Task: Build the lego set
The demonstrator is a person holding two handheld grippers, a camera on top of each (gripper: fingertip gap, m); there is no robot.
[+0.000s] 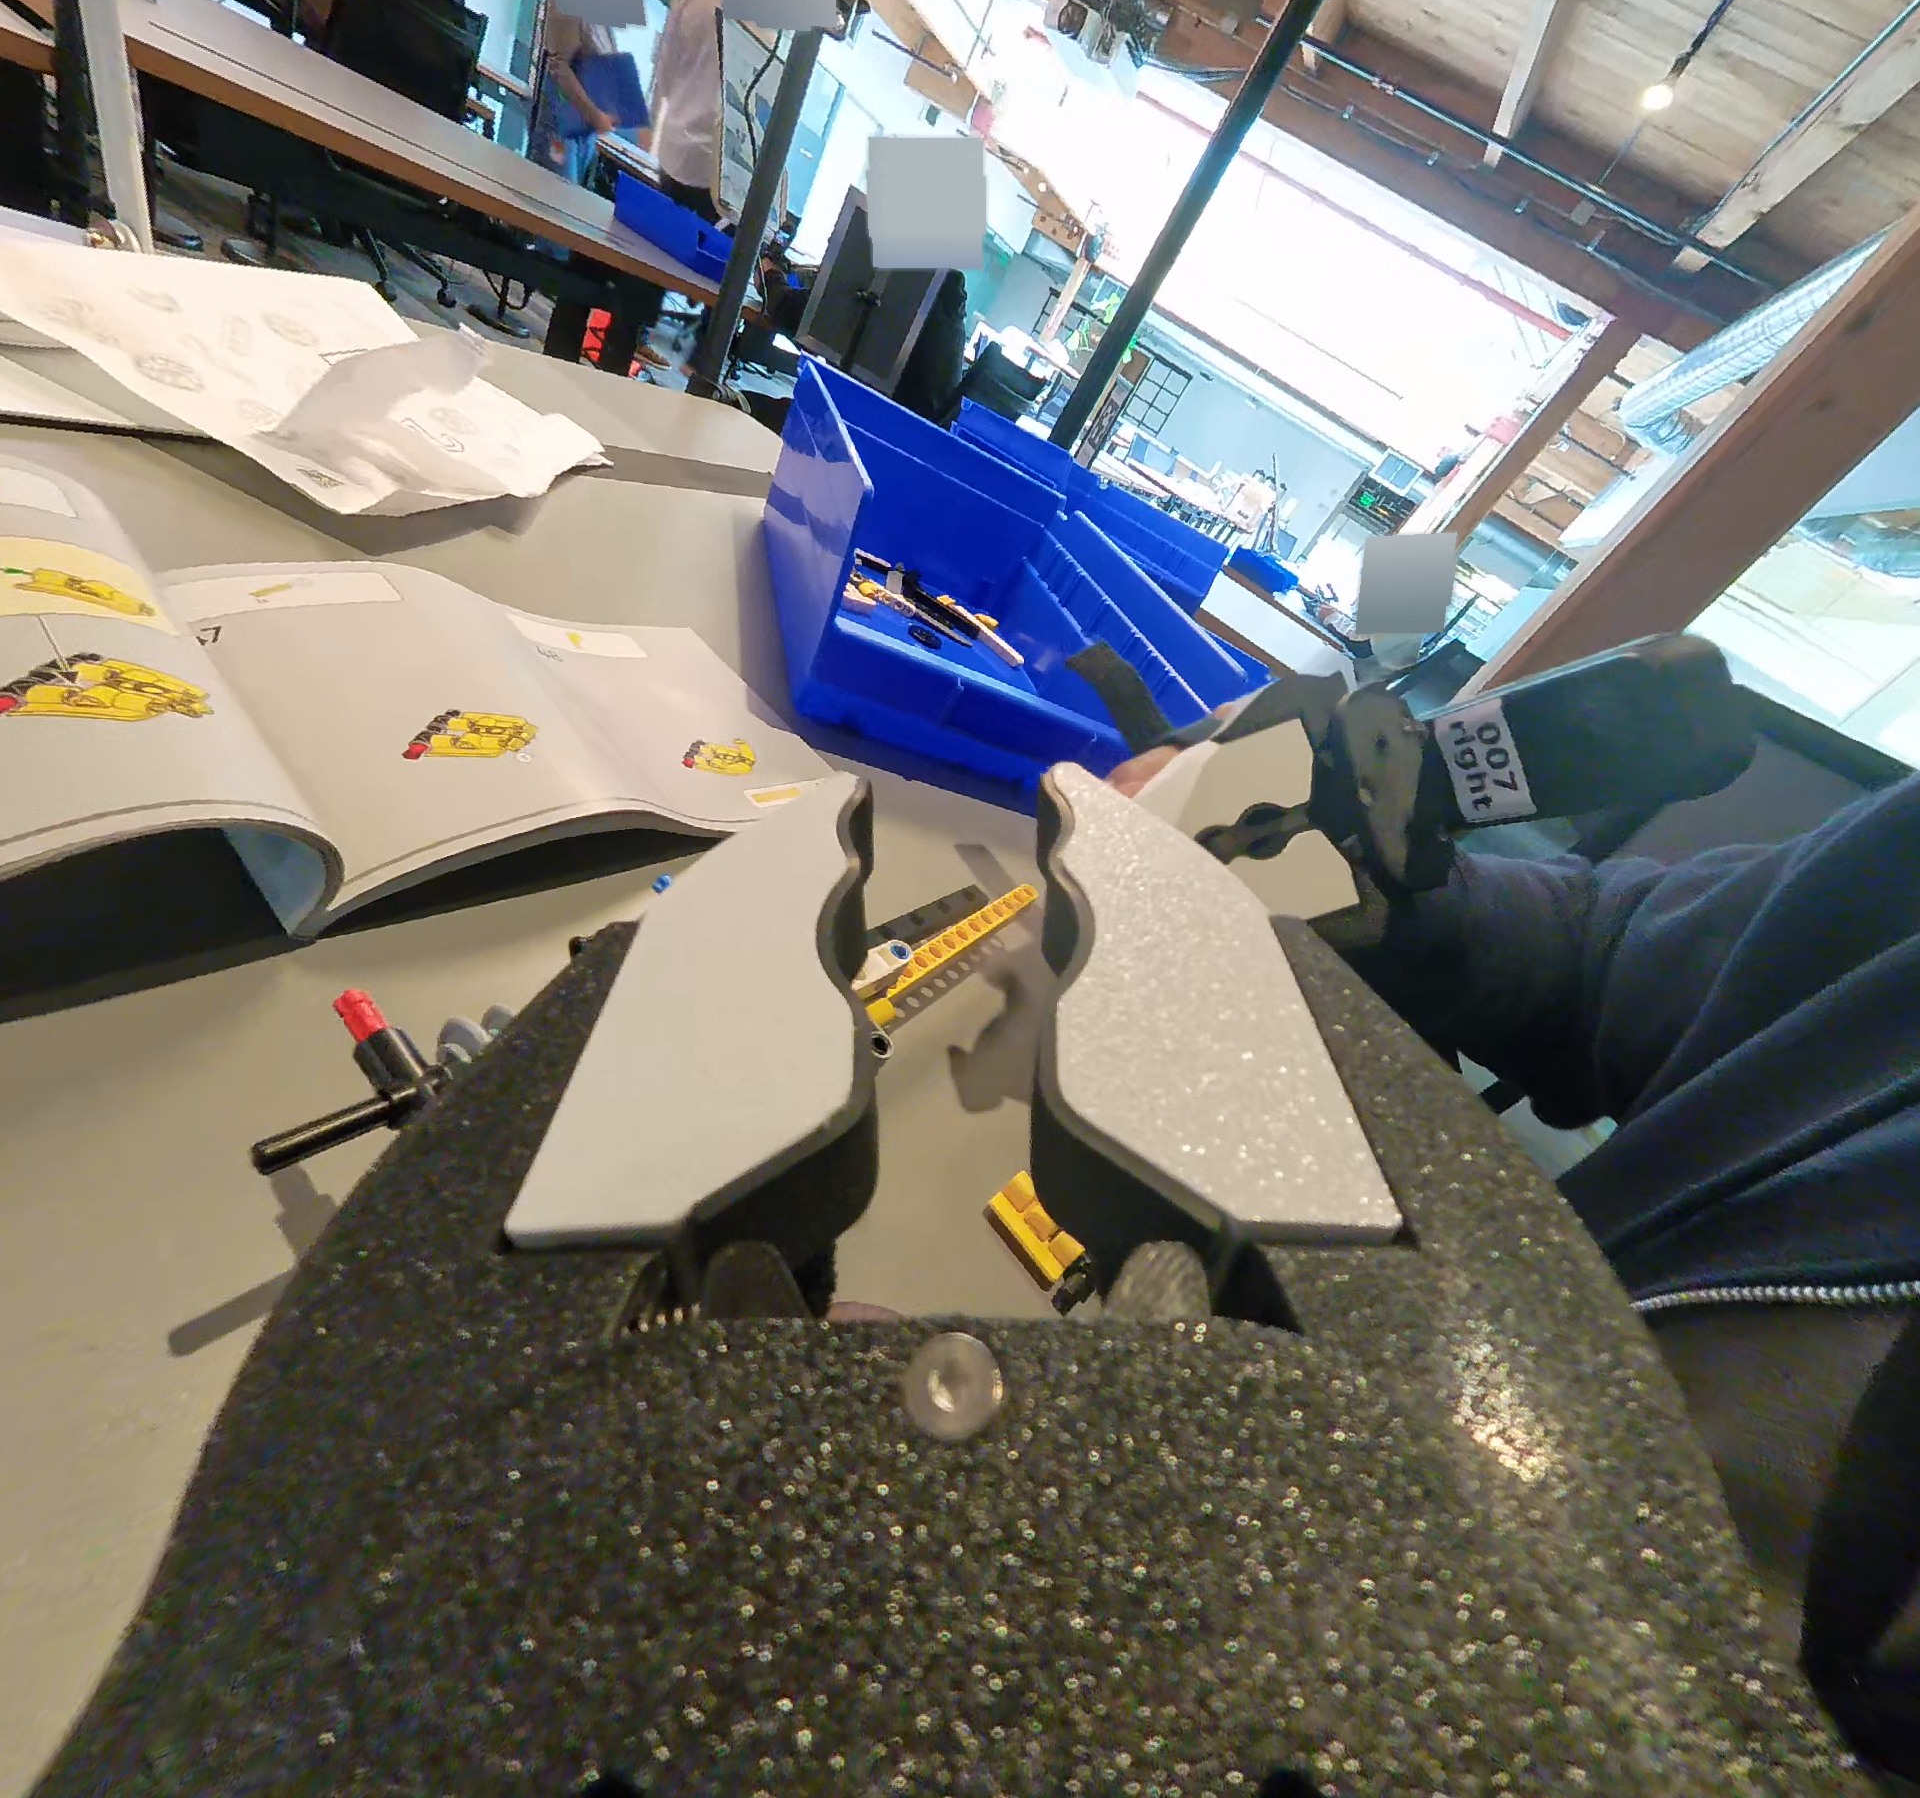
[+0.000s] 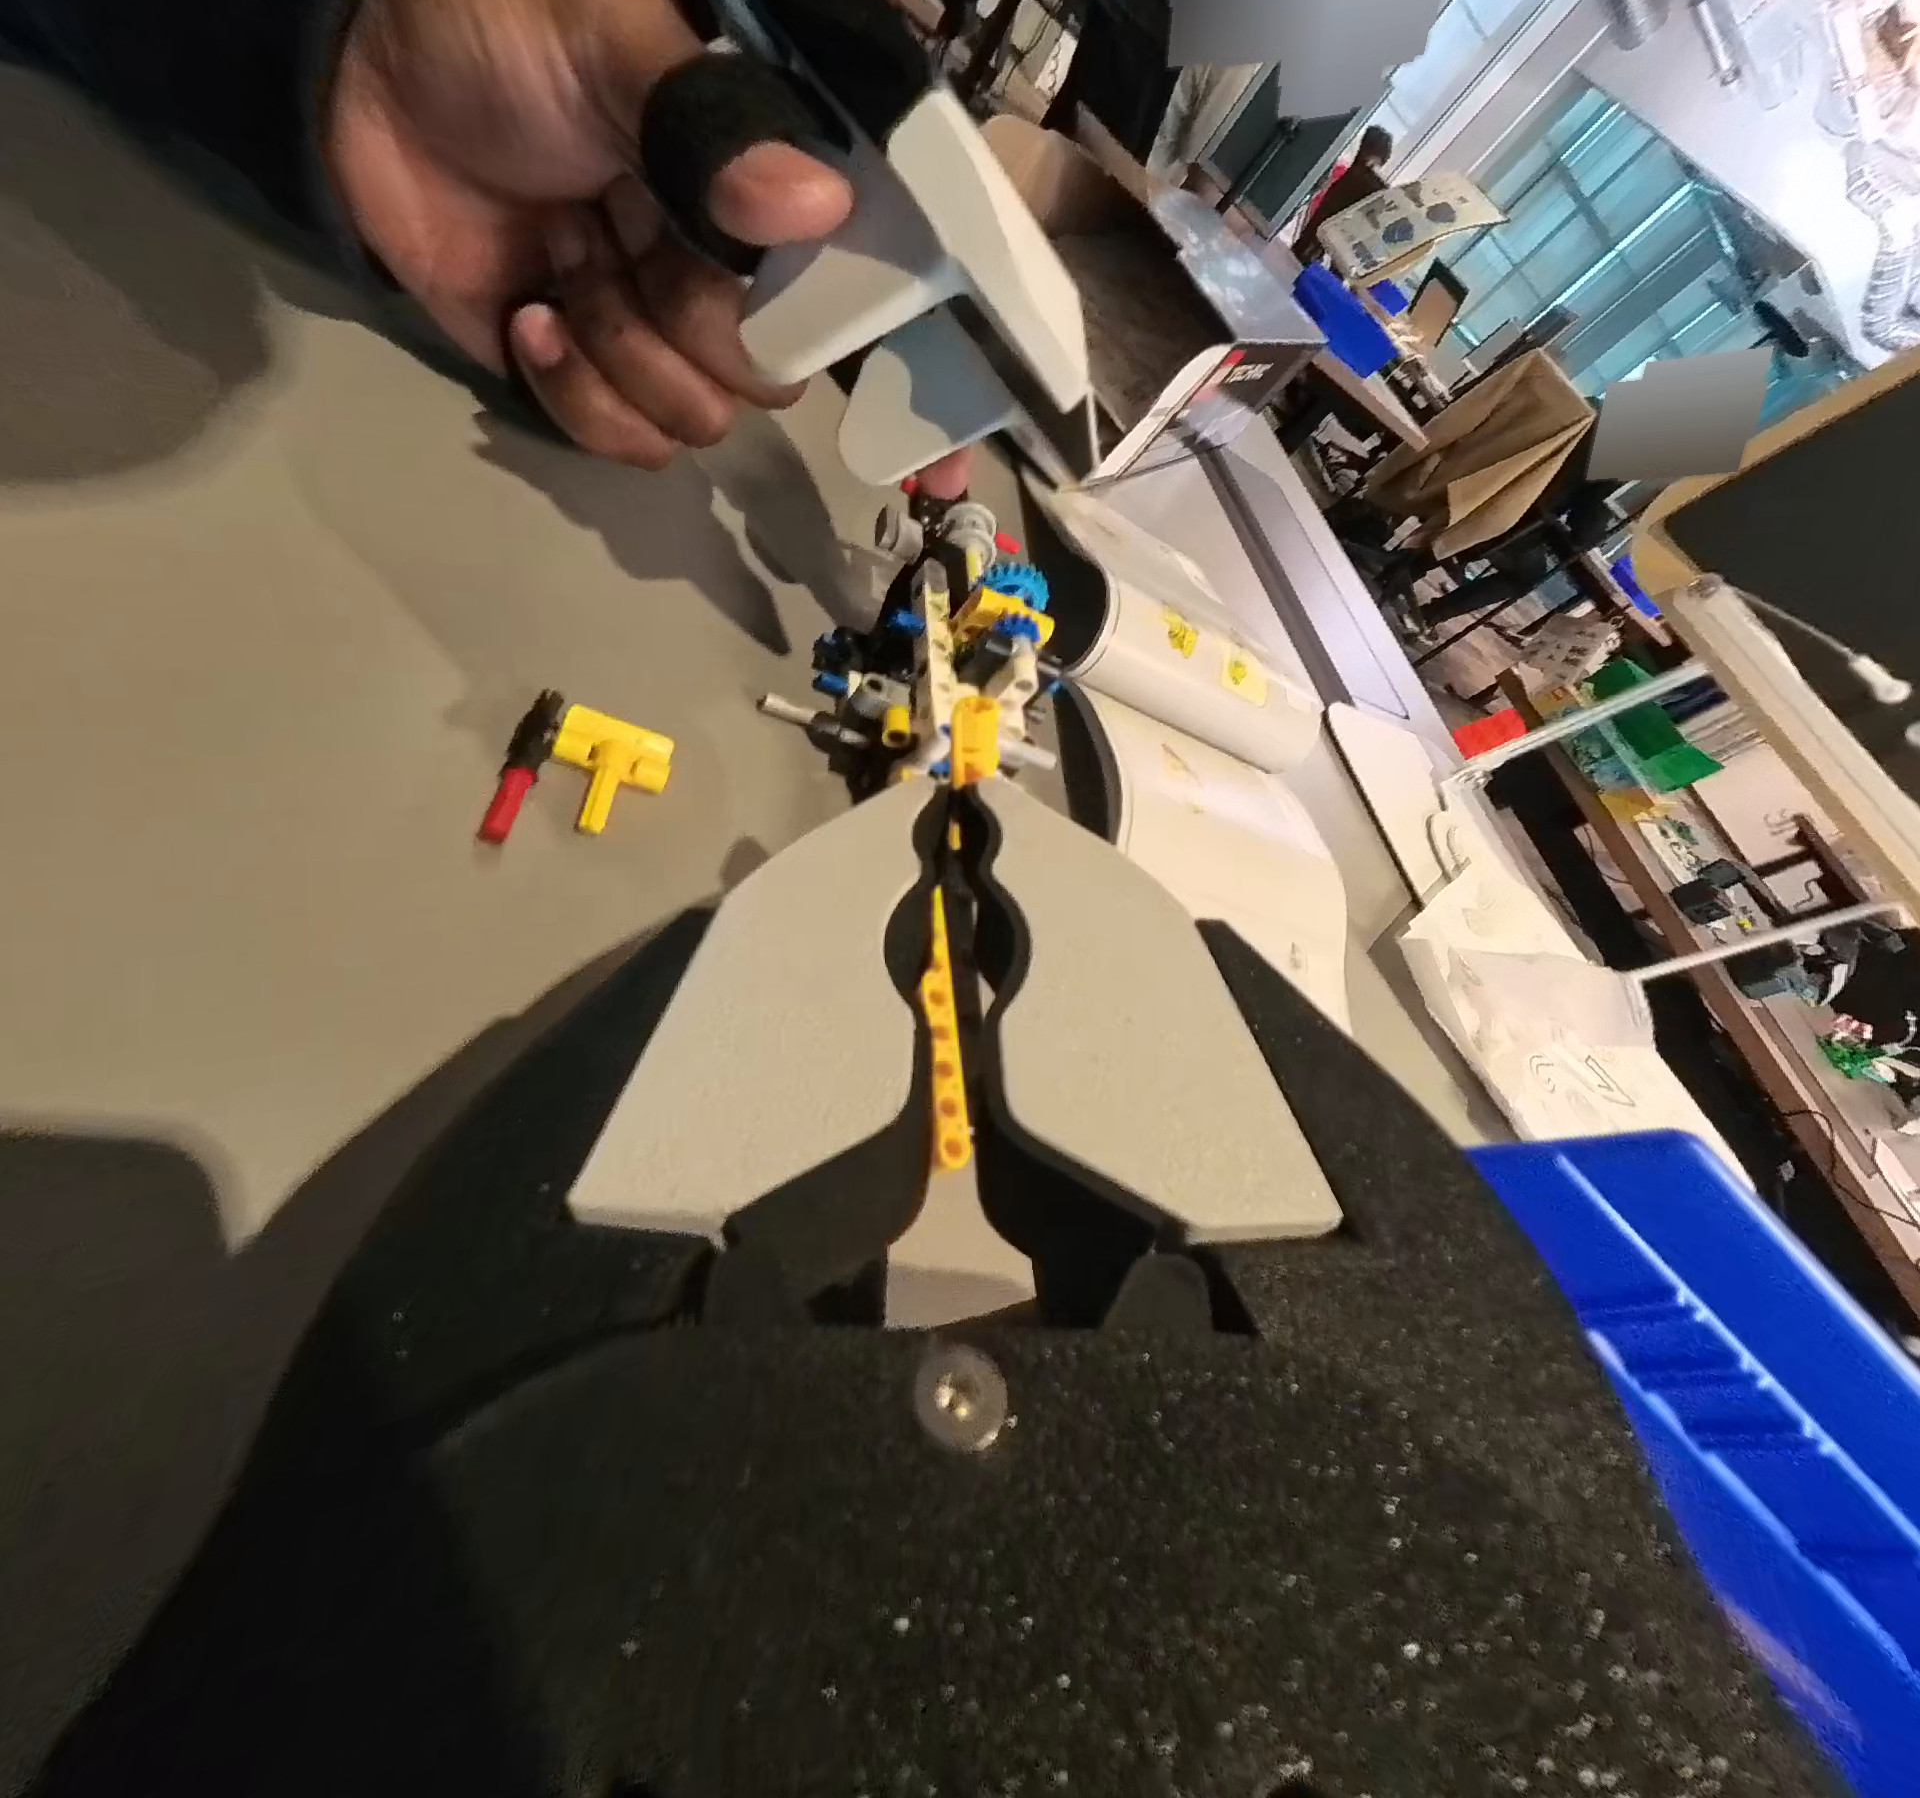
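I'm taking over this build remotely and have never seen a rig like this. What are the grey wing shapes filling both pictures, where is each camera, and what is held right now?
No robot arm here: a person holds one hand-held tool in each hand, and each carries a camera looking forward along its two grey fingers.

The left wrist view shows the left tongs open and empty, above the grey table. On the table lie an open instruction booklet, a blue bin with a few parts, and a loose black and red pin.

The right wrist view shows the right tongs shut on a yellow beam that belongs to the half-built model. A small yellow connector lies to its left. The bare hand farther off holds the left tool.
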